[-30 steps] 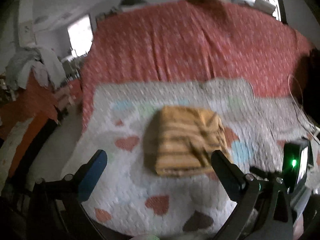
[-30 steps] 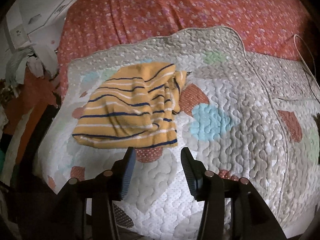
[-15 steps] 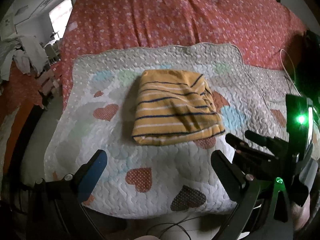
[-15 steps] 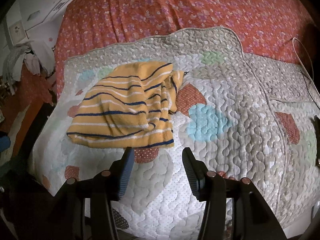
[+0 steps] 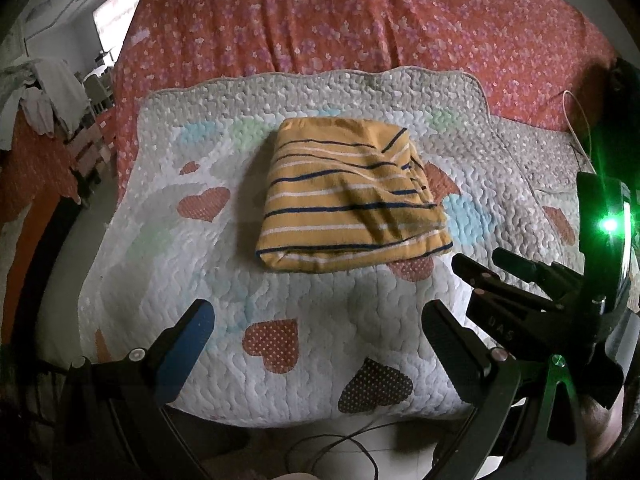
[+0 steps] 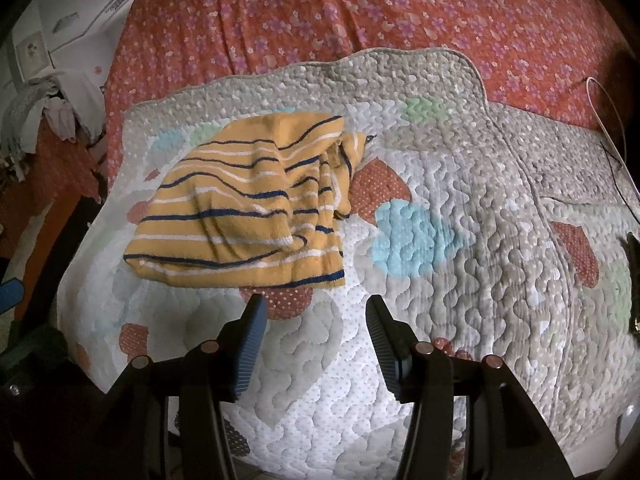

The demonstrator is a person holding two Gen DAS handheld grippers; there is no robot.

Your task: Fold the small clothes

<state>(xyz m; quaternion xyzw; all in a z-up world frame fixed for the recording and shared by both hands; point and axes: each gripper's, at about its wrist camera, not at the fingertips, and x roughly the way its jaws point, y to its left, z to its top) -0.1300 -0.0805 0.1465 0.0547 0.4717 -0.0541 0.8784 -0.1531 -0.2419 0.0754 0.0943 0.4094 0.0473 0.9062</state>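
A small yellow garment (image 5: 348,200) with navy and white stripes lies folded into a rough rectangle on a white quilted mat (image 5: 208,272) printed with hearts. My left gripper (image 5: 316,318) hovers over the mat's near edge, in front of the garment, jaws wide open and empty. My right gripper (image 6: 314,304) stands open just short of the garment's (image 6: 248,208) near right corner, nothing between its fingers. It also shows at the right of the left wrist view as the right gripper (image 5: 480,264). The garment's right side is bunched in loose creases.
The mat lies on a bed with a red floral cover (image 5: 360,20). A white cord (image 5: 576,120) loops at the bed's right side. A dark cable (image 5: 352,448) trails on the floor below the mat's near edge. Clothes (image 5: 44,96) hang at the far left.
My left gripper has sunk and tipped further downward, so the mat's near edge and the floor now show. The right gripper's jaws stand a little wider. The garment has not moved.
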